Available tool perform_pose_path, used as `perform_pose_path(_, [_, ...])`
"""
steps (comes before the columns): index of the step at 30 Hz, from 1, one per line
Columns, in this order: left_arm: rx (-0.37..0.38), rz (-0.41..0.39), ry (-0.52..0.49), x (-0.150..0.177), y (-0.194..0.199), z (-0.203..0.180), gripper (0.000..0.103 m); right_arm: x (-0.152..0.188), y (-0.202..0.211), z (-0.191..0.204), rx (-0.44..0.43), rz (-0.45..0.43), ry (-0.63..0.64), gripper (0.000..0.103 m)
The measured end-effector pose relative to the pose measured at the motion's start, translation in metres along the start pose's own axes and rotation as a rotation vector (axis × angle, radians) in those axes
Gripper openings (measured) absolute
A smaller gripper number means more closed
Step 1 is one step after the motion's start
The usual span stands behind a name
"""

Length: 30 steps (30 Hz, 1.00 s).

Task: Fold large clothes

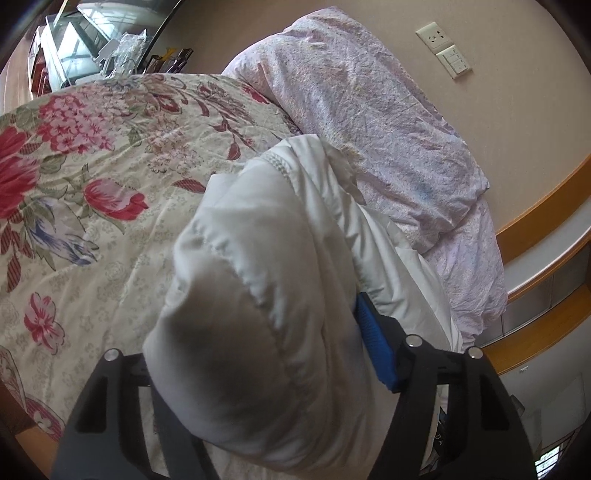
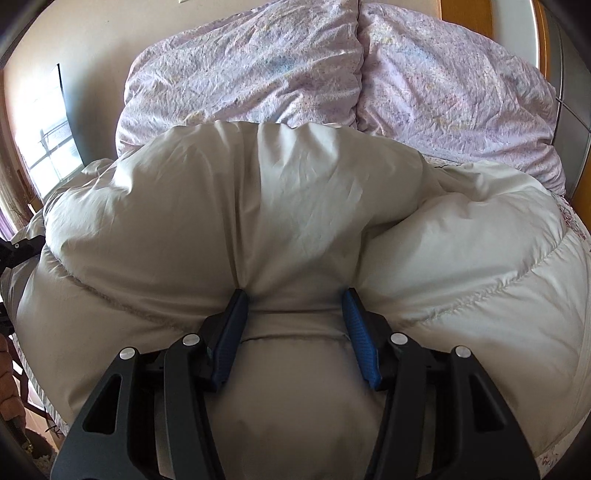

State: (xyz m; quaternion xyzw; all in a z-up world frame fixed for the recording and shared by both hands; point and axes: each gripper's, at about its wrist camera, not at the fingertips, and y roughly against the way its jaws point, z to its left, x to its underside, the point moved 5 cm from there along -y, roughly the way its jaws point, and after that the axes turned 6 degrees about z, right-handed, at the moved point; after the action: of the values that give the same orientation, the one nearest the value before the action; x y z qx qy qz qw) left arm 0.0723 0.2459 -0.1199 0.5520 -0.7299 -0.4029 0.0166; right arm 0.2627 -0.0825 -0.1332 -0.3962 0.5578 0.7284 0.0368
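Evidently your right gripper [image 2: 295, 325] and left gripper [image 1: 258, 354] both clench the white padded jacket [image 2: 295, 192] on the bed [image 1: 92, 184]; light, puffy, slippery, so grip along stitched seams

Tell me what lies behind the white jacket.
Behind the white jacket lie two lilac pillows, with the wall behind them. The jacket covers the pillows' lower edges and the floral quilt under it.
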Motion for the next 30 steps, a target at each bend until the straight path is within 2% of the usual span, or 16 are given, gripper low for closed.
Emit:
perform_pose_path(4, [-0.041,-0.009,-0.1,-0.003,0.009,-0.016,0.046,-0.001,0.0,-0.001,-0.006,0.005,-0.002,0.056])
perform_pose_path(8, [-0.113,-0.043,-0.221,-0.004,0.017,-0.043,0.042,-0.001,-0.001,-0.001,-0.01,0.01,-0.006,0.056])
perform_pose_path(12, [-0.135,-0.065,-0.295,-0.006,0.024,-0.068,0.041,-0.001,-0.001,-0.002,-0.013,0.017,-0.011,0.056])
perform_pose_path(22, [-0.113,-0.107,-0.438,-0.003,0.034,-0.133,0.04,0.0,-0.003,-0.002,-0.011,0.019,-0.018,0.056])
perform_pose_path(30, [-0.068,-0.14,-0.561,0.014,0.043,-0.186,0.04,0.001,-0.003,-0.004,-0.012,0.02,-0.026,0.056])
